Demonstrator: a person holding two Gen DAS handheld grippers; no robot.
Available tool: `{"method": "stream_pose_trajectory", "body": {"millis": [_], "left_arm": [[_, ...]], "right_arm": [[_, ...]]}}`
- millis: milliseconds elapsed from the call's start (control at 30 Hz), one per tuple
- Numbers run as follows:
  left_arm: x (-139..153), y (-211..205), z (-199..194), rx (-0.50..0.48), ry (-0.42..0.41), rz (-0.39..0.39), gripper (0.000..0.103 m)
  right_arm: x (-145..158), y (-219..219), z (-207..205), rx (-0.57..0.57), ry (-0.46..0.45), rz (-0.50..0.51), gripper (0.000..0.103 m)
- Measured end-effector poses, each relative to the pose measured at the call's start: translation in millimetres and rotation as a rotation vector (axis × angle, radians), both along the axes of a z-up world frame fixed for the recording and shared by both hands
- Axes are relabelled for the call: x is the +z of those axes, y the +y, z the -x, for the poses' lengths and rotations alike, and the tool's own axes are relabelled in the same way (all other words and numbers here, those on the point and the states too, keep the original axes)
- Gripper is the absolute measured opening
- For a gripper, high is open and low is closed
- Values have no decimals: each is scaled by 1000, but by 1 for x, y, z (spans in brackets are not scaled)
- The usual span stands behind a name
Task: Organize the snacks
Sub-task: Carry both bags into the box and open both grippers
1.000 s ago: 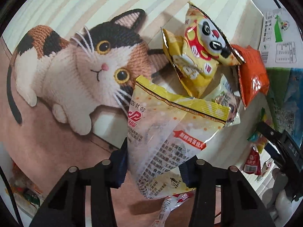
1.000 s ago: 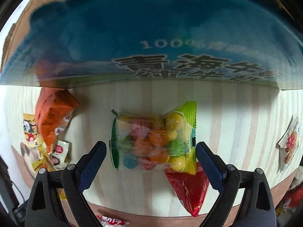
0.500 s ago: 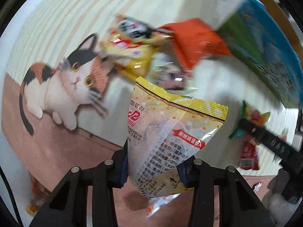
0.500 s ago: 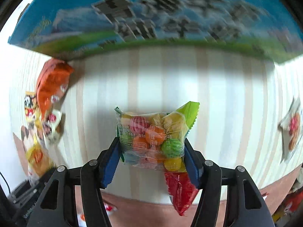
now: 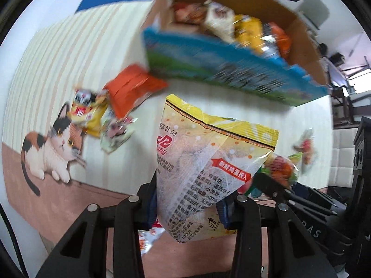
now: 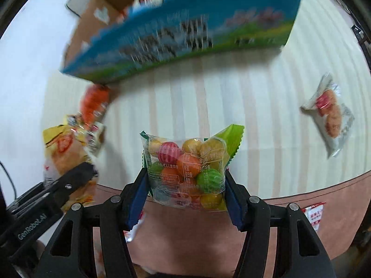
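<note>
My left gripper (image 5: 186, 205) is shut on a yellow and clear snack bag (image 5: 204, 162) and holds it above the table. My right gripper (image 6: 185, 190) is shut on a clear packet of coloured candy balls (image 6: 187, 169), also lifted. A blue and green cardboard box (image 5: 231, 53) with several snacks inside stands beyond both; it also shows in the right wrist view (image 6: 185, 34). The candy packet (image 5: 280, 169) appears at the right of the left wrist view, and the left gripper's bag (image 6: 62, 159) at the left of the right wrist view.
On the striped mat (image 6: 231, 97) lie an orange packet (image 5: 132, 90), a yellow panda packet (image 5: 88, 113) and a small pale packet (image 5: 116, 132) beside a cat picture (image 5: 53, 153). A biscuit packet (image 6: 329, 115) lies at the right. Small red and white sachets (image 6: 313, 215) lie on the brown edge.
My right gripper closed on the candy packet and lifted it off the mat. Both grippers rose and tilted up, bringing the open top of the box into view.
</note>
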State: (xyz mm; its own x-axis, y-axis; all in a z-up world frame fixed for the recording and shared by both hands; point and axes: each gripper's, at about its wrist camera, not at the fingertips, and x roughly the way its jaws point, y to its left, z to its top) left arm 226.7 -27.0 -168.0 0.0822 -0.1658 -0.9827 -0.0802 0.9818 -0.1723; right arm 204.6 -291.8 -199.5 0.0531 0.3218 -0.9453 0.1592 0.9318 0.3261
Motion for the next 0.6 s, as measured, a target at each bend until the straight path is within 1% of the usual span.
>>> {"method": "stream_pose_trajectory", "body": {"millis": [33, 67, 133, 167, 267, 400, 467, 533, 600], "left_arm": [[8, 10, -1, -7, -11, 13, 38], [20, 5, -8, -13, -26, 30, 38], [28, 14, -13, -22, -48, 52, 38], [40, 16, -18, -26, -57, 70, 38], [69, 16, -44, -36, -81, 119, 38], [98, 11, -82, -53, -143, 104, 38], [103, 6, -104, -67, -144, 100, 38], [101, 5, -128, -62, -129, 104, 38], [92, 4, -154, -56, -84, 114, 38]], "right_arm": [[10, 8, -1, -5, -13, -8, 63], [21, 3, -3, -12, -33, -19, 62], [46, -4, -11, -27, -76, -39, 62], [56, -7, -15, -35, -92, -51, 62], [90, -16, -41, -50, -148, -89, 62], [120, -19, -74, -49, -207, -95, 62], [130, -20, -95, -40, -229, -87, 62], [140, -21, -106, -37, -246, -70, 62], [141, -22, -126, -27, -255, -35, 62]]}}
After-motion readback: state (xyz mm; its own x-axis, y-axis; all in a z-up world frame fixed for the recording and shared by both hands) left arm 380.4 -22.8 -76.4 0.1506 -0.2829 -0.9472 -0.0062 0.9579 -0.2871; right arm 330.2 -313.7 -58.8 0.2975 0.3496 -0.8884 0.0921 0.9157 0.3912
